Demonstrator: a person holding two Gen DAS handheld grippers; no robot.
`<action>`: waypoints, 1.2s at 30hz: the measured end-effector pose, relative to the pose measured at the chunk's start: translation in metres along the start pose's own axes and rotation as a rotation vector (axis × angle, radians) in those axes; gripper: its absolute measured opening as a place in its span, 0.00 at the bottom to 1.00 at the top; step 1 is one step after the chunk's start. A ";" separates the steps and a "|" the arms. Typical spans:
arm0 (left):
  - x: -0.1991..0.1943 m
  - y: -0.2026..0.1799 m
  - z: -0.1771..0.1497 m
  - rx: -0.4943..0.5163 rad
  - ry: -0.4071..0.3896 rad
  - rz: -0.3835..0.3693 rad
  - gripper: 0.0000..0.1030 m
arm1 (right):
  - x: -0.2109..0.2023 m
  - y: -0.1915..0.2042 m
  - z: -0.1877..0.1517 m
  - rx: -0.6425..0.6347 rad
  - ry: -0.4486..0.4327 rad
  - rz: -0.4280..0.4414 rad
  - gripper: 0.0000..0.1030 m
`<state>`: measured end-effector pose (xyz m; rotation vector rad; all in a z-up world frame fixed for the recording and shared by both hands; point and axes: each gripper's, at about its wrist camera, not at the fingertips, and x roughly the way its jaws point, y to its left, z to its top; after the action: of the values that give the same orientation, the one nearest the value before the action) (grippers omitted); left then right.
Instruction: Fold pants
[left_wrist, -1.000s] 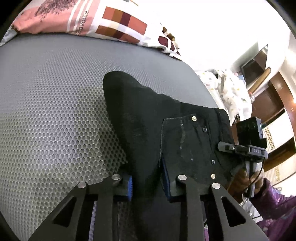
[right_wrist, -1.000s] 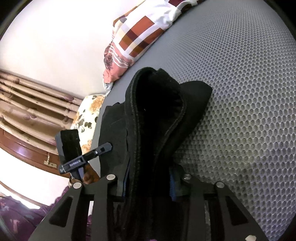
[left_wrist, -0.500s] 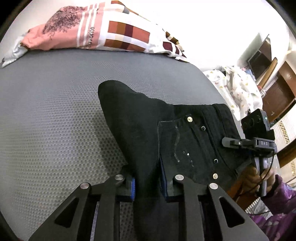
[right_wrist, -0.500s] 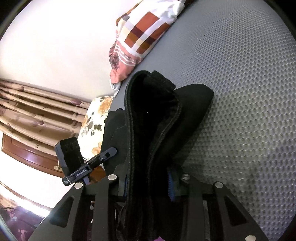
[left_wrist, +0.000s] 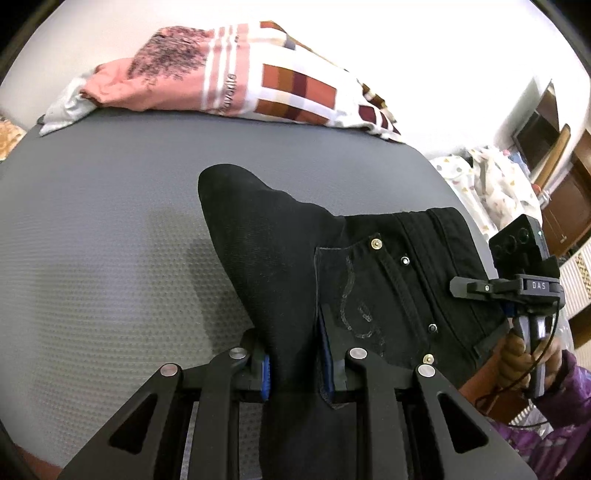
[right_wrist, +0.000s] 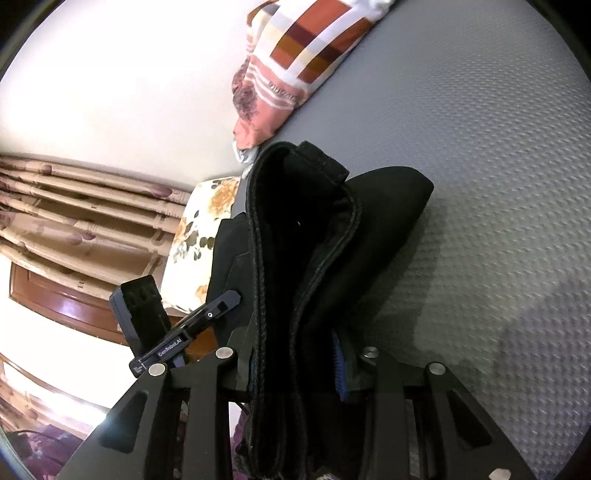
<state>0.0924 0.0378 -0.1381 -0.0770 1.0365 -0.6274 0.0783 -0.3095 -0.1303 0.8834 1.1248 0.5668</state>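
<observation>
Both claws are clamped on the pants: my left claw (left_wrist: 295, 369) has its blue pads pinched nearly together on a dark fold of cloth, and my right claw (right_wrist: 295, 365) stands a little wider, its jaws filled by the thick stacked waistband. Neither has any slack that I can see. The black pants (left_wrist: 351, 280) hang bunched between the two claws and drape forward onto the grey bed (left_wrist: 110, 229), so the cloth lies straight ahead of and below each claw. Their long axis runs away from me toward the rounded folded end (left_wrist: 236, 195), which rests on the mattress. From the left wrist view the pocket with its rivets faces up and the right claw's handle, gripped by a hand (left_wrist: 524, 350), sits at the far right, just beside the waistband edge. So the right claw has the waist side near the bed's edge, and the left has the side toward the open middle. I judge the coming move turns on that: the clear room is ahead and to the left, a wide bare stretch of mattress. The patterned pillow (left_wrist: 258, 85) lies well apart at the far end. To the right the bed ends close by, so I would carry the fold inward, not toward that edge.
</observation>
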 end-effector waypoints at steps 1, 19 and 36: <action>-0.004 0.005 0.001 -0.006 -0.006 0.006 0.20 | 0.003 0.003 0.001 -0.007 0.006 0.000 0.29; -0.048 0.089 0.026 -0.084 -0.109 0.107 0.20 | 0.084 0.055 0.037 -0.088 0.103 0.045 0.29; -0.039 0.158 0.092 -0.105 -0.182 0.181 0.20 | 0.159 0.081 0.107 -0.128 0.113 0.071 0.29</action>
<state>0.2246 0.1673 -0.1143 -0.1281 0.8876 -0.3938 0.2370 -0.1752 -0.1291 0.7901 1.1487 0.7467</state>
